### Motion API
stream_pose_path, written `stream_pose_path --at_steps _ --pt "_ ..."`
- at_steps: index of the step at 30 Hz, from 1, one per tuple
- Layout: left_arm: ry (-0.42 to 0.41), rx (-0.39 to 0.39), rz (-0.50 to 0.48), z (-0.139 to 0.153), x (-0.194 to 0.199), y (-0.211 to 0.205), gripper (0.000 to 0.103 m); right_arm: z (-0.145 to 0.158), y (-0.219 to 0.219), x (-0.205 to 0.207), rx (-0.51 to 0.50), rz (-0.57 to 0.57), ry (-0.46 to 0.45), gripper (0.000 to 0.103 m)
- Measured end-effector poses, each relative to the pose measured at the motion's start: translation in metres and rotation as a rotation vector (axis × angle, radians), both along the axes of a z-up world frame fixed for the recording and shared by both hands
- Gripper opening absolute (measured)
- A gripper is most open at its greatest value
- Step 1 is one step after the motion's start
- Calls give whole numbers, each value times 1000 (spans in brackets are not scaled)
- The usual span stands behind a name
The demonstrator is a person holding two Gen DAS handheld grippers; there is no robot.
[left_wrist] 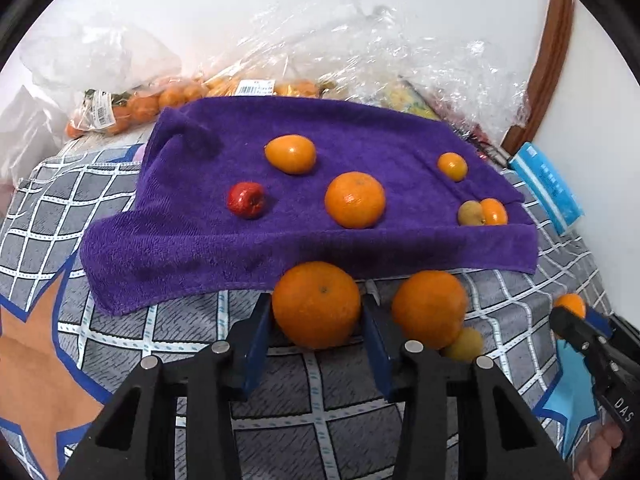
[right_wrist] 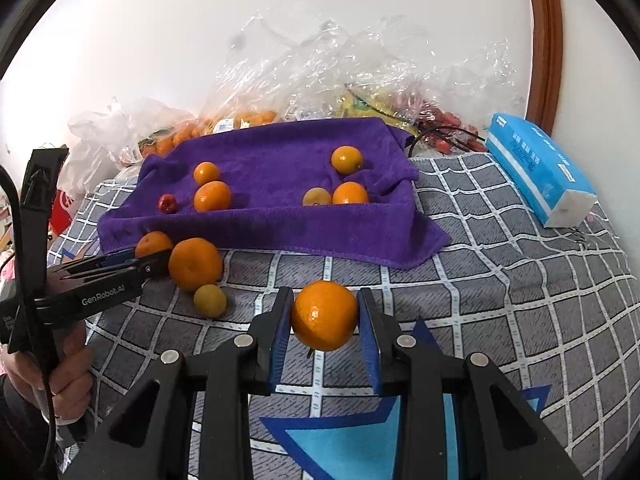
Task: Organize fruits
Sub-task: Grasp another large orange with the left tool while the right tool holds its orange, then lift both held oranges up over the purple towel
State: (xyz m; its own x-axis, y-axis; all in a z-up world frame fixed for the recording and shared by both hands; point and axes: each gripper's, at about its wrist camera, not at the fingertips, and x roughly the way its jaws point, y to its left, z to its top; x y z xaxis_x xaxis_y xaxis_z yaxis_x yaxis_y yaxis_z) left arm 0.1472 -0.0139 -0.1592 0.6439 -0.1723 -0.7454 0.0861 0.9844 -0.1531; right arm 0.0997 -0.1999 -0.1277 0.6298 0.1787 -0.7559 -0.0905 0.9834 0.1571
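Two grippers each hold fruit: the left gripper (left_wrist: 318,312) has its fingers apparently clamped on a large orange (left_wrist: 316,305), the right gripper (right_wrist: 325,316) grips a smaller orange (right_wrist: 324,315). Beyond both, more fruit lies on a purple towel (left_wrist: 280,208) over the checked surface (right_wrist: 500,288).

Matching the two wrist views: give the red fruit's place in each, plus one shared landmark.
Left wrist: the red fruit lies left of centre on the purple towel, left of an orange.
Right wrist: it sits small at the towel's left end.
Shared landmark: the blue tissue pack, at the right.
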Motion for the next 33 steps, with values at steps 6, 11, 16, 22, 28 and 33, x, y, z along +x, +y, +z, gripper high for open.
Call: stream_pose_path --at_steps 6,11,16,22,28,33 --pt "-14 -33 24 3 -2 8 41 -12 3 -1 14 -4 12 32" --pt "-44 -17 37 6 -6 7 41 -18 4 0 24 -5 20 32" --pt "-68 -18 48 9 -9 6 41 -15 2 -3 27 -34 -8 32" --pt "-90 -8 49 13 -12 3 41 -10 5 -8 9 -35 -36 32" --pt "-117 -5 44 17 -16 2 41 -8 7 -10 2 -40 -52 32" --pt "-119 -18 33 18 -19 1 41 -5 9 -13 -12 -53 -66 32"
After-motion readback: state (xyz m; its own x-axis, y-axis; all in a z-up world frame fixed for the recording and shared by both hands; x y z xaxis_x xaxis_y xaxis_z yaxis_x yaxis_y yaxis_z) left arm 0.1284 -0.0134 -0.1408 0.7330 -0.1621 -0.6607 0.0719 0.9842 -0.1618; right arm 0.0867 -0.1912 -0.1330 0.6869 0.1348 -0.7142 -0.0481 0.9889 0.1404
